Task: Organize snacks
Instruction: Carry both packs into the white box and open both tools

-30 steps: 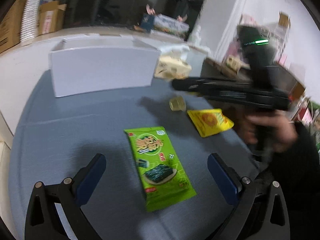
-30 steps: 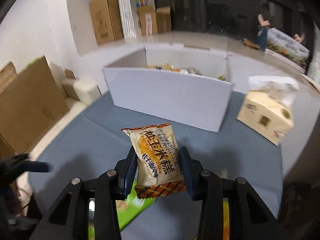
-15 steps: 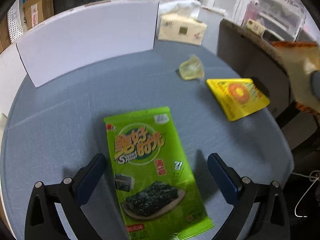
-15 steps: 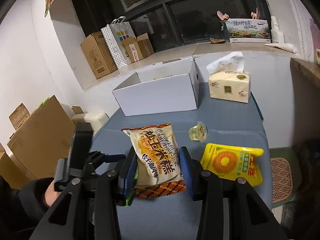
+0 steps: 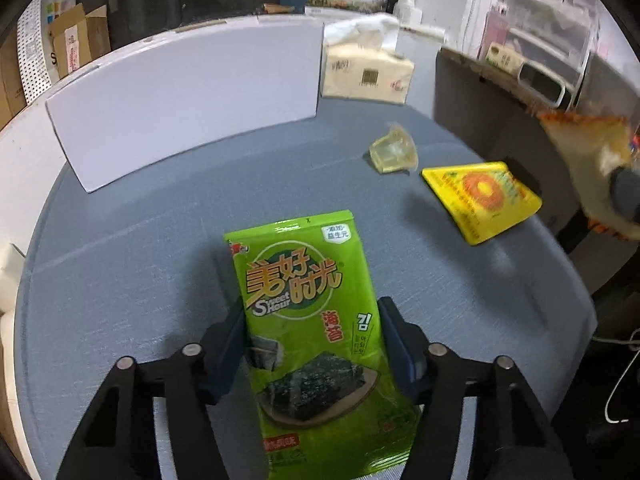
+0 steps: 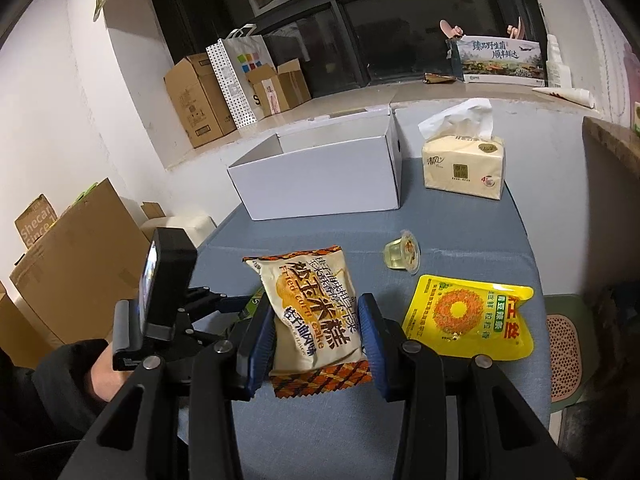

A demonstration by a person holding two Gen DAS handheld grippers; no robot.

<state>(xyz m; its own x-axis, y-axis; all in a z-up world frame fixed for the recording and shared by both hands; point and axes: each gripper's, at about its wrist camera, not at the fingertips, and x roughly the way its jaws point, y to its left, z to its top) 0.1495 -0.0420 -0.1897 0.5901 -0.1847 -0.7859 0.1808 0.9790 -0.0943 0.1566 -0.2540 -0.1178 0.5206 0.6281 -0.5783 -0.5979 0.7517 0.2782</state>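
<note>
Since half a second ago left gripper (image 5: 312, 344) clamped onto seaweed packet (image 5: 308, 320), white box (image 5: 188, 100) at 11 o'clock, right gripper (image 6: 318, 340) level, gripping corn cake bag (image 6: 312, 312).

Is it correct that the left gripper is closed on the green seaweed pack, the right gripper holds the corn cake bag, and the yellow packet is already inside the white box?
Not quite. The right wrist view shows the yellow packet lying on the blue table, outside the white box. The rest holds: left gripper closed on the green seaweed pack, right gripper holding the corn cake bag.

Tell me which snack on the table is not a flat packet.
The small clear jelly cup, lying tipped between the white box and the yellow packet. It is a moulded tub; the others are flat sealed packets.
</note>
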